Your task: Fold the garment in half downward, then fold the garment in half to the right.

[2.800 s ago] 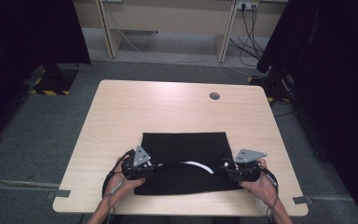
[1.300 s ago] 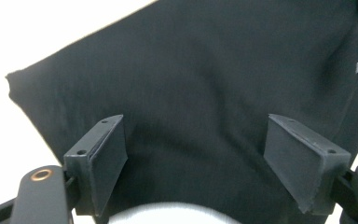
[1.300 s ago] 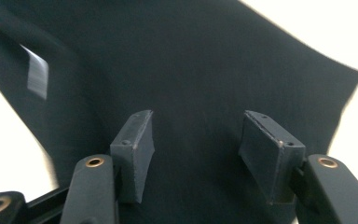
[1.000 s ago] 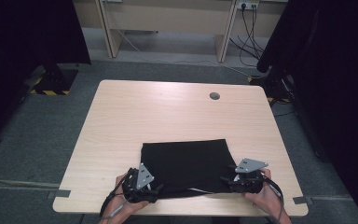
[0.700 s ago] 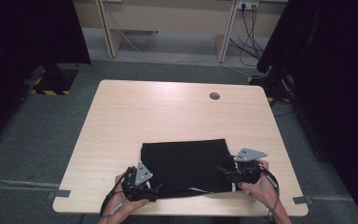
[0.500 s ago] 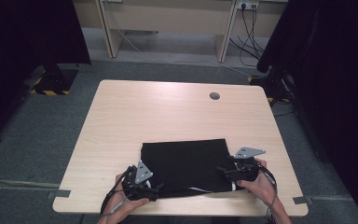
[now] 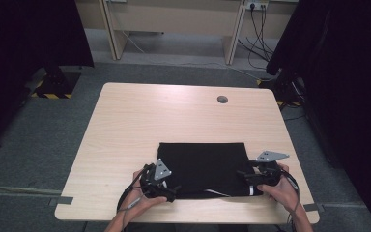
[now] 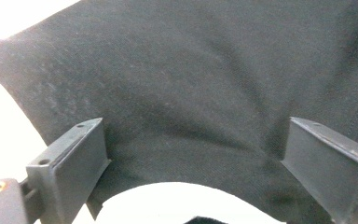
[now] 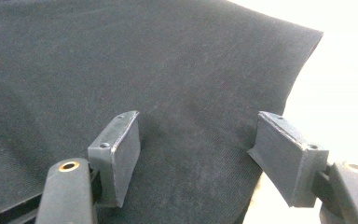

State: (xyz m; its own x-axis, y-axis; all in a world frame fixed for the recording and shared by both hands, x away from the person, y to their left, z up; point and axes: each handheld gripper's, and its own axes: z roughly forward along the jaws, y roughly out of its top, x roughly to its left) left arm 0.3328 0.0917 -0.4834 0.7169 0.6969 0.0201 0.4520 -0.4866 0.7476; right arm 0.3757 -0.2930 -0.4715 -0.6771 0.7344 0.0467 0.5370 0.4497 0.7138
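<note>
A black cloth [image 7: 203, 166] lies folded flat in a rectangle on the near half of the wooden table [image 7: 174, 116]. My left gripper [image 7: 169, 189] rests at the cloth's near left corner. In the left gripper view its jaws [image 8: 193, 128] stand wide and have just been opening; the cloth [image 8: 191, 93] spreads between and beyond them, untouched by the pads. My right gripper [image 7: 247, 178] sits at the near right corner. Its jaws [image 9: 196, 119] have also just been opening and are apart over the cloth [image 9: 121, 60] without pressing it.
A thin white strip [image 7: 217, 193] peeks out under the cloth's near edge. A round cable hole [image 7: 222, 99] is at the table's far right. Bare tabletop stretches beyond and left of the cloth. Dark curtains and desk legs stand behind the table.
The cloth, earlier held up at its near edge with a white strip showing, now lies flat. Both grippers have opened and shifted slightly at the near corners.
</note>
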